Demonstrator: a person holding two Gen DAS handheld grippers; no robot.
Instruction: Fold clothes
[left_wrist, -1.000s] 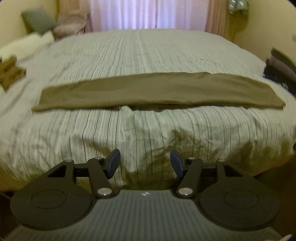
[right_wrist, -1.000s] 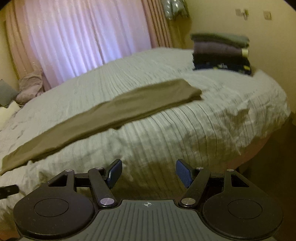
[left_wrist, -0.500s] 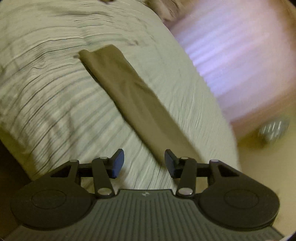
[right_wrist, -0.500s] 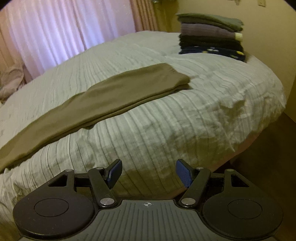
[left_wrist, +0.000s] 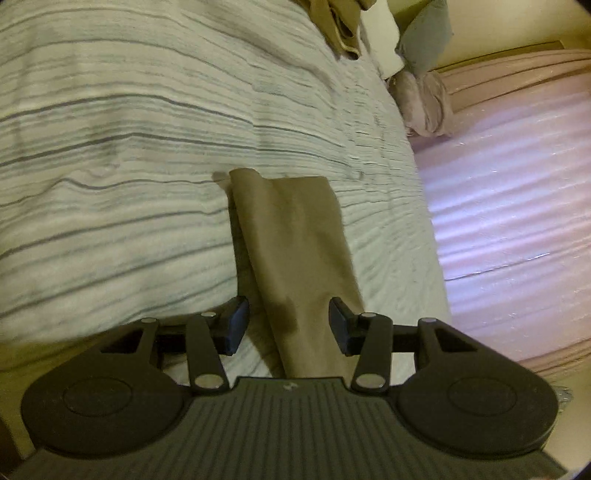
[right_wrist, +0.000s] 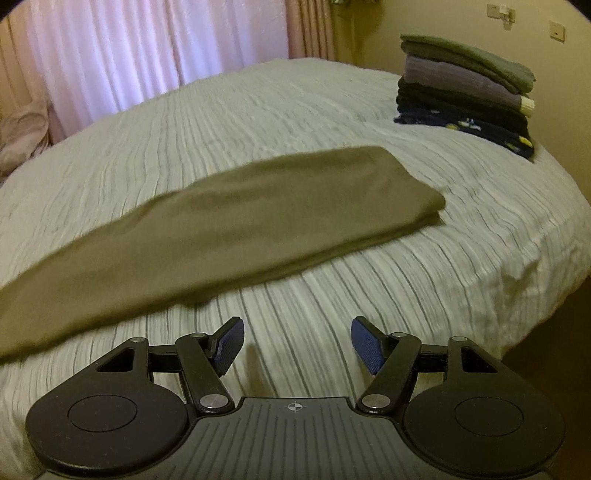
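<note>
A long olive-brown garment (left_wrist: 295, 236) lies folded into a narrow strip across the striped bed cover (left_wrist: 110, 147). My left gripper (left_wrist: 289, 323) hovers over one end of the strip, rolled on its side. Its jaws stand apart on either side of the cloth, and the pads do not press on it. In the right wrist view the garment (right_wrist: 240, 221) runs from the lower left to a squared end at centre right. My right gripper (right_wrist: 297, 343) is open over bare bed cover (right_wrist: 258, 110), just short of the strip's near edge.
A stack of folded clothes (right_wrist: 465, 92) sits on the bed's far right corner. Crumpled olive clothes (left_wrist: 340, 26), a grey pillow (left_wrist: 424, 33) and a pinkish heap (left_wrist: 424, 96) lie near the head of the bed. Pink curtains (right_wrist: 147, 48) hang behind it.
The left gripper has rolled about a quarter turn, swung to the garment's end and narrowed its jaws. The right gripper has moved closer to the strip's other end, still open.
</note>
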